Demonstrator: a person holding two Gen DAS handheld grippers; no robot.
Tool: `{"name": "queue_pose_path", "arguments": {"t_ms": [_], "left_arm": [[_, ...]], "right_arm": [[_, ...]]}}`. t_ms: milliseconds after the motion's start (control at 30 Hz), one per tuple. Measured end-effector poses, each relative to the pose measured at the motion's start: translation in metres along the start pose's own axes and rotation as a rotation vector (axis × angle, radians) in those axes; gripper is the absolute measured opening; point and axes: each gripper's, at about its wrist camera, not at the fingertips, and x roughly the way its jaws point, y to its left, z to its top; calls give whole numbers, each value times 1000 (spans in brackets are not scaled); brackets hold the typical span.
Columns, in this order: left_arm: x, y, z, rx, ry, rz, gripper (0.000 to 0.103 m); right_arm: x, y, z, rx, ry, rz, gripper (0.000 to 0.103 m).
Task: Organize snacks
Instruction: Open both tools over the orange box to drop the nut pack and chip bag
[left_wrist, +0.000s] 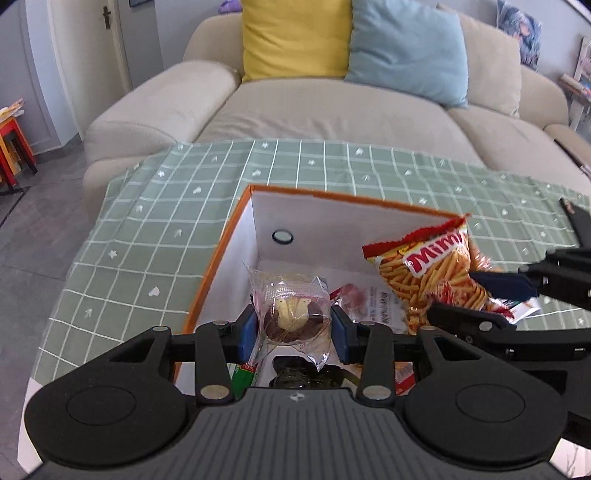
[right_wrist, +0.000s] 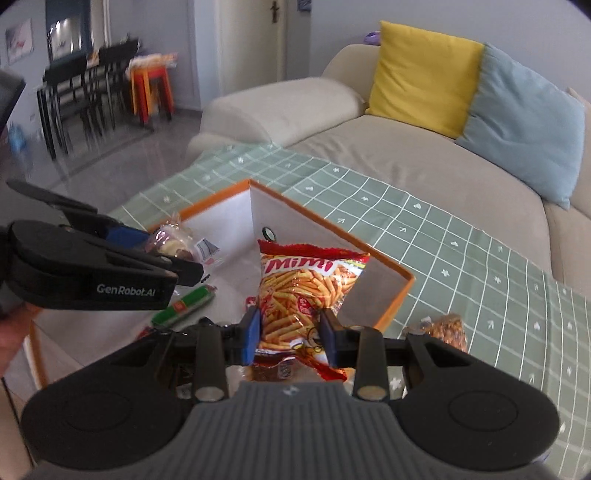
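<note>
Snacks hang above the orange box (left_wrist: 218, 258) on the table (left_wrist: 147, 229): our left hand-held gripper (left_wrist: 294, 328) clamps a wrapped cookie (left_wrist: 291, 317), our right hand-held gripper (right_wrist: 290, 330) a Mimi bag (right_wrist: 306, 284), so next we should lower and release.

The left gripper (left_wrist: 294, 326) is tilted downward, its blue pads clamped on a clear-wrapped cookie (left_wrist: 291, 317); the right gripper (right_wrist: 290, 334), just to its right, is likewise pitched down, closed on a red snack bag (right_wrist: 301, 291).

Wrapped cookie (left_wrist: 293, 317) pinched in left gripper (left_wrist: 294, 332) over orange-rimmed box (left_wrist: 207, 280), Mimi bag (left_wrist: 428, 277) alongside
</note>
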Motion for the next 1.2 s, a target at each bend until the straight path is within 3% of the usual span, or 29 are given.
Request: {"name": "queue_pose_path", "arguments": {"t_ms": [467, 900, 1033, 1200], "left_arm": [[51, -6, -13, 31, 103, 64, 46], [66, -6, -20, 31, 158, 84, 47], [66, -4, -20, 30, 166, 104, 50], [58, -4, -22, 25, 163, 114, 56]], "right_arm": [[61, 12, 0, -193, 105, -34, 32], [70, 17, -5, -262, 128, -63, 33], [64, 16, -1, -248, 112, -67, 46], [55, 17, 0, -248, 100, -69, 52]]}}
